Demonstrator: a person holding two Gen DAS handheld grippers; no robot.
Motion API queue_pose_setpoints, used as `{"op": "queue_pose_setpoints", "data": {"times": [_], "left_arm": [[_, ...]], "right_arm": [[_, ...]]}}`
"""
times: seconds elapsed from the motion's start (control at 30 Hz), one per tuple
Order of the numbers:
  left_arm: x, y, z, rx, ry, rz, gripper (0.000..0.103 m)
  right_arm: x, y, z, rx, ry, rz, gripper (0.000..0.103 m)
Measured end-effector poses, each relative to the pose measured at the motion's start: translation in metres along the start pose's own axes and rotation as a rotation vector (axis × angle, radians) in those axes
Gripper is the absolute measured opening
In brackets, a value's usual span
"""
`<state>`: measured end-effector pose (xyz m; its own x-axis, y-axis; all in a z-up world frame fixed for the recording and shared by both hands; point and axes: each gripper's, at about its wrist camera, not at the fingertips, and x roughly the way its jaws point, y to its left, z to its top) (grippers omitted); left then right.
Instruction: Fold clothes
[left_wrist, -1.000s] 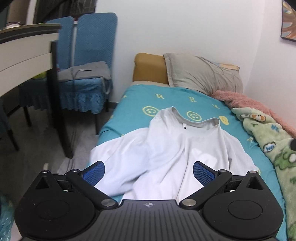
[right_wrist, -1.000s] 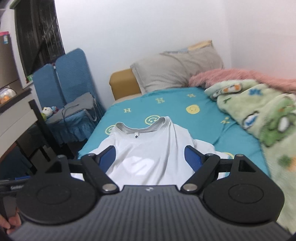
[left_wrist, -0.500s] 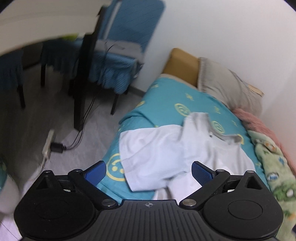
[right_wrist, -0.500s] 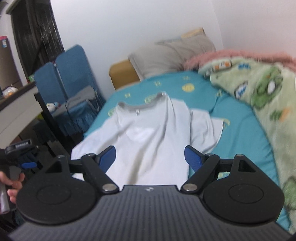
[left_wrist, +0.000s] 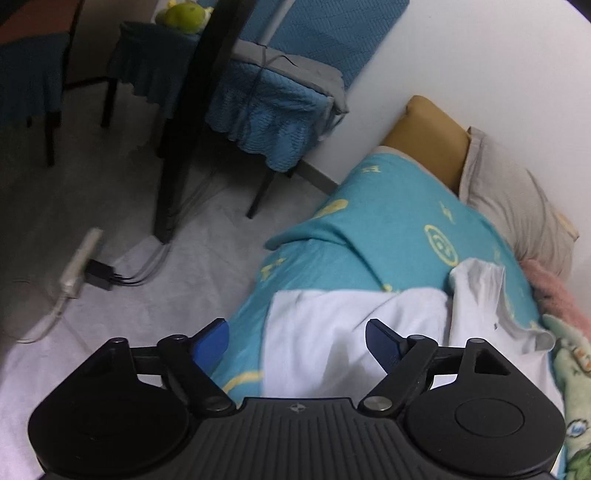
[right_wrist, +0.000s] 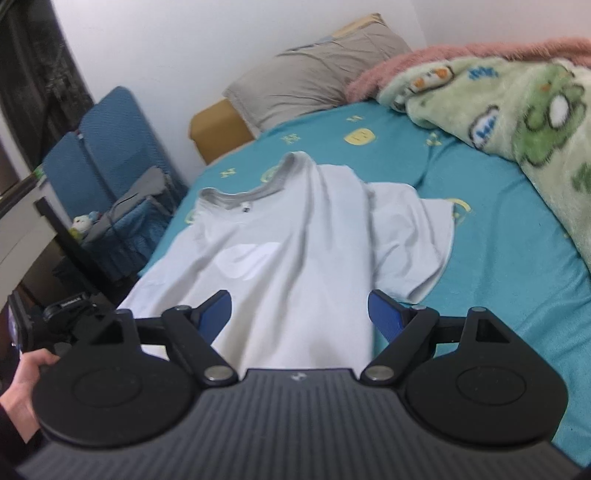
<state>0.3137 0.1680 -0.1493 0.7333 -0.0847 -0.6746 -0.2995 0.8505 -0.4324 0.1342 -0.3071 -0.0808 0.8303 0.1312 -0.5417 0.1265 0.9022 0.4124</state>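
Observation:
A white T-shirt (right_wrist: 288, 254) with a grey collar lies spread face up on the teal bed sheet (right_wrist: 498, 266). In the left wrist view its left sleeve (left_wrist: 332, 325) lies by the bed's left edge. My left gripper (left_wrist: 297, 341) is open and empty, just above that sleeve. My right gripper (right_wrist: 299, 310) is open and empty above the shirt's lower body, with the right sleeve (right_wrist: 410, 236) off to its right. The left gripper also shows in the right wrist view (right_wrist: 55, 314), held in a hand.
A grey pillow (right_wrist: 314, 77) and a green and pink blanket (right_wrist: 517, 99) lie at the head and right of the bed. Blue chairs (left_wrist: 280, 85), a black table leg (left_wrist: 192, 122) and a power strip (left_wrist: 79, 262) are on the floor to the left.
My left gripper has swung left and down toward the shirt's left sleeve at the bed's edge. My right gripper has moved closer over the shirt's lower body. Both stay open.

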Motion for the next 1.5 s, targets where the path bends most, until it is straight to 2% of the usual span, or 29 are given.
{"op": "queue_pose_setpoints", "data": {"times": [0.1, 0.13, 0.17, 0.2, 0.3, 0.33, 0.37, 0.47, 0.6, 0.67, 0.73, 0.83, 0.9, 0.93, 1.0, 1.1, 1.13, 1.17, 1.27, 1.33, 1.5], "left_arm": [[0.022, -0.009, 0.001, 0.051, 0.043, 0.009, 0.077], [0.027, -0.012, 0.0, 0.07, 0.053, 0.013, 0.069], [0.032, -0.014, -0.001, 0.086, 0.061, 0.017, 0.065], [0.035, -0.017, -0.001, 0.104, 0.057, 0.023, 0.066], [0.035, -0.026, 0.001, 0.175, 0.034, 0.032, 0.044], [0.035, -0.03, 0.002, 0.203, 0.03, 0.037, 0.029], [0.035, -0.035, 0.004, 0.236, 0.029, 0.049, 0.007], [0.03, -0.054, 0.018, 0.349, 0.031, 0.059, 0.003], [0.013, -0.081, 0.051, 0.486, -0.055, 0.059, 0.003], [0.009, -0.096, 0.073, 0.529, -0.104, 0.09, 0.003], [0.008, -0.115, 0.094, 0.576, -0.166, 0.156, 0.002], [0.02, -0.14, 0.119, 0.607, -0.243, 0.297, 0.002], [0.036, -0.15, 0.127, 0.61, -0.271, 0.391, 0.003], [0.044, -0.15, 0.128, 0.598, -0.27, 0.411, 0.003], [0.057, -0.144, 0.125, 0.551, -0.248, 0.404, 0.005], [0.067, -0.135, 0.114, 0.502, -0.22, 0.378, 0.031], [0.066, -0.132, 0.107, 0.489, -0.215, 0.362, 0.048], [0.065, -0.13, 0.098, 0.474, -0.212, 0.343, 0.055], [0.054, -0.127, 0.071, 0.433, -0.154, 0.262, 0.058], [0.035, -0.13, 0.047, 0.443, -0.118, 0.213, 0.062], [-0.049, -0.144, -0.026, 0.505, -0.092, 0.092, 0.073]], "right_arm": [[0.012, -0.01, 0.001, 0.039, 0.011, -0.009, 0.083], [0.015, -0.012, 0.002, 0.042, 0.015, -0.009, 0.083], [0.017, -0.012, 0.002, 0.038, 0.016, -0.011, 0.083], [0.019, -0.012, 0.002, 0.035, 0.018, -0.013, 0.083], [0.02, -0.012, 0.002, 0.026, 0.012, -0.012, 0.083], [0.02, -0.012, 0.002, 0.024, 0.01, -0.015, 0.083], [0.02, -0.012, 0.002, 0.021, 0.009, -0.018, 0.083], [0.019, -0.011, 0.003, 0.02, 0.004, -0.023, 0.083], [0.019, -0.012, 0.004, 0.028, -0.001, -0.028, 0.083], [0.019, -0.013, 0.005, 0.034, -0.001, -0.033, 0.083], [0.021, -0.014, 0.005, 0.039, -0.001, -0.036, 0.083], [0.023, -0.016, 0.006, 0.039, -0.005, -0.049, 0.083], [0.025, -0.016, 0.006, 0.028, -0.011, -0.059, 0.082], [0.027, -0.017, 0.007, 0.02, -0.014, -0.064, 0.083], [0.029, -0.017, 0.008, 0.006, -0.021, -0.074, 0.083], [0.032, -0.017, 0.009, -0.023, -0.038, -0.084, 0.083], [0.033, -0.017, 0.009, -0.033, -0.043, -0.088, 0.083], [0.034, -0.017, 0.009, -0.039, -0.047, -0.087, 0.083], [0.038, -0.014, 0.009, -0.064, -0.052, -0.085, 0.083], [0.04, -0.013, 0.009, -0.071, -0.049, -0.078, 0.083], [0.029, -0.008, 0.01, -0.1, -0.081, -0.077, 0.083]]}}
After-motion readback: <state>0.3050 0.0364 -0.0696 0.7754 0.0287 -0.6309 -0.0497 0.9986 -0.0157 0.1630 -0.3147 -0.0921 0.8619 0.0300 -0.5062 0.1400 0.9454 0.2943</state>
